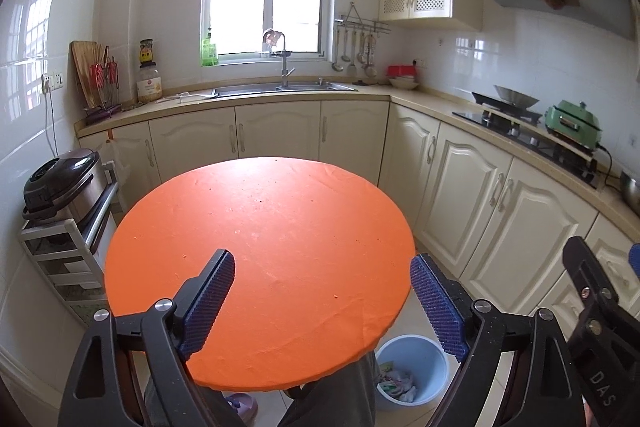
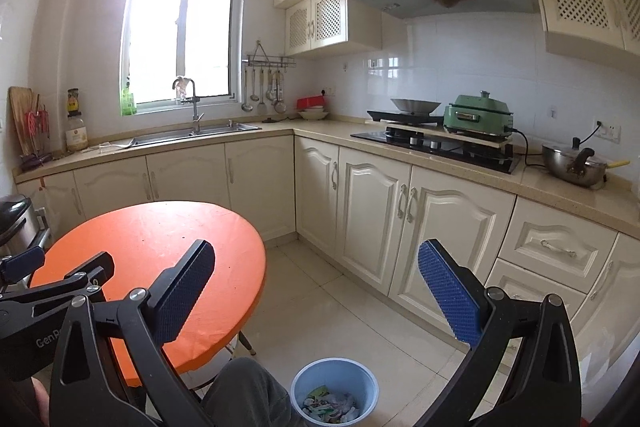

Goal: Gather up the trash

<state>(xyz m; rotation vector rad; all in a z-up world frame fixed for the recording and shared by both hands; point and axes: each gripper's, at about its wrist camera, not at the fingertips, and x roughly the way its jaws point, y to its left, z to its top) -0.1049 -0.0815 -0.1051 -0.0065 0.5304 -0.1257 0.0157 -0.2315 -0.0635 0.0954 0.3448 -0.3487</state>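
Several crumpled wrappers (image 2: 330,405) already lie inside the blue bin (image 2: 368,383), which stands on the floor just beside the orange desk (image 1: 260,227). That desk carries only specks, possibly crumbs, though they are too small to tell. Above it hovers the left gripper (image 1: 322,301), fingers spread wide and holding nothing; the right gripper (image 2: 316,297) hangs over the floor near the bin, likewise spread and empty. Judging from this, collection looks nearly finished. One risk: a low sweep toward the bin could knock it over and spill the trash.
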